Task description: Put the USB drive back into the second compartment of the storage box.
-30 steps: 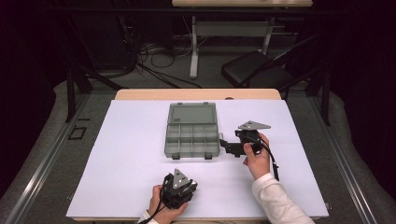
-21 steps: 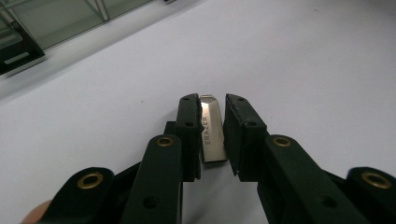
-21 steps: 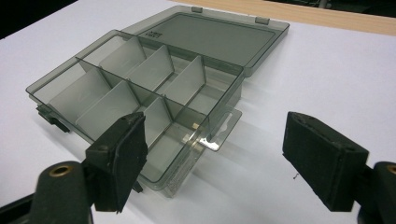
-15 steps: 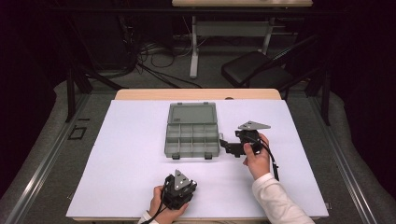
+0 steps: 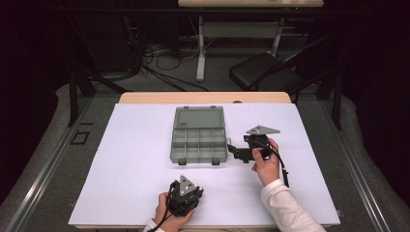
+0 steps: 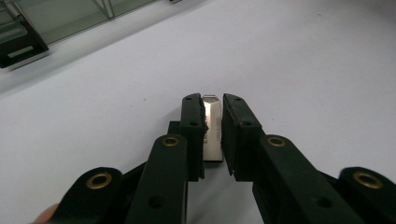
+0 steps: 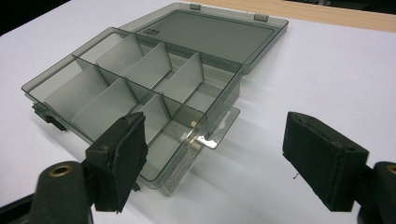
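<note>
Left gripper (image 6: 212, 135) jaws just closing on silver USB stick (image 6: 212, 128), barely pinching; right gripper (image 7: 215, 163) spread beside organizer box (image 7: 140, 93); shallow, off-centre grip risks stick slipping on lift.

This looks like a lab or recording studio. A desk (image 5: 145, 203) under a white sheet stands in a dark, black-walled space, with tangled cables (image 5: 159, 58) on the grey floor beyond its far edge. A black chair (image 5: 266, 72) and another table's metal leg (image 5: 200, 53) stand behind.
</note>
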The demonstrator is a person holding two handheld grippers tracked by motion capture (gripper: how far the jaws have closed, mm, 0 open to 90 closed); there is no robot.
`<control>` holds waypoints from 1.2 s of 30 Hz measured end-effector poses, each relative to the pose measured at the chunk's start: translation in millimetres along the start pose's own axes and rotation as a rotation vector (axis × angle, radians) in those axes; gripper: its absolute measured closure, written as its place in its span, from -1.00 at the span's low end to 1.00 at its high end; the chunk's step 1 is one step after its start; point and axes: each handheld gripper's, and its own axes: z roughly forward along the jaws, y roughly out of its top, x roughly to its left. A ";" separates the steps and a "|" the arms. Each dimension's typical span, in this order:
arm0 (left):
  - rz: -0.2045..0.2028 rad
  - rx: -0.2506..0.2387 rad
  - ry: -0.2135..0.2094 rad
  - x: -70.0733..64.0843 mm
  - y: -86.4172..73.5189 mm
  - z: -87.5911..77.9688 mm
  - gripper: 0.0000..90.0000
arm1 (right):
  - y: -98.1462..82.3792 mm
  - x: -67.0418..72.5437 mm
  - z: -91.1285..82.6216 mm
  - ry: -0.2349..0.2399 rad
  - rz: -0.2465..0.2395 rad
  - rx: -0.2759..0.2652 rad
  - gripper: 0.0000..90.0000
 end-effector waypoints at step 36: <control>-0.104 -0.084 0.023 27.3 11.3 -17.5 0.76 | 0.7 -1.3 -1.2 -0.004 0.000 -0.007 -0.53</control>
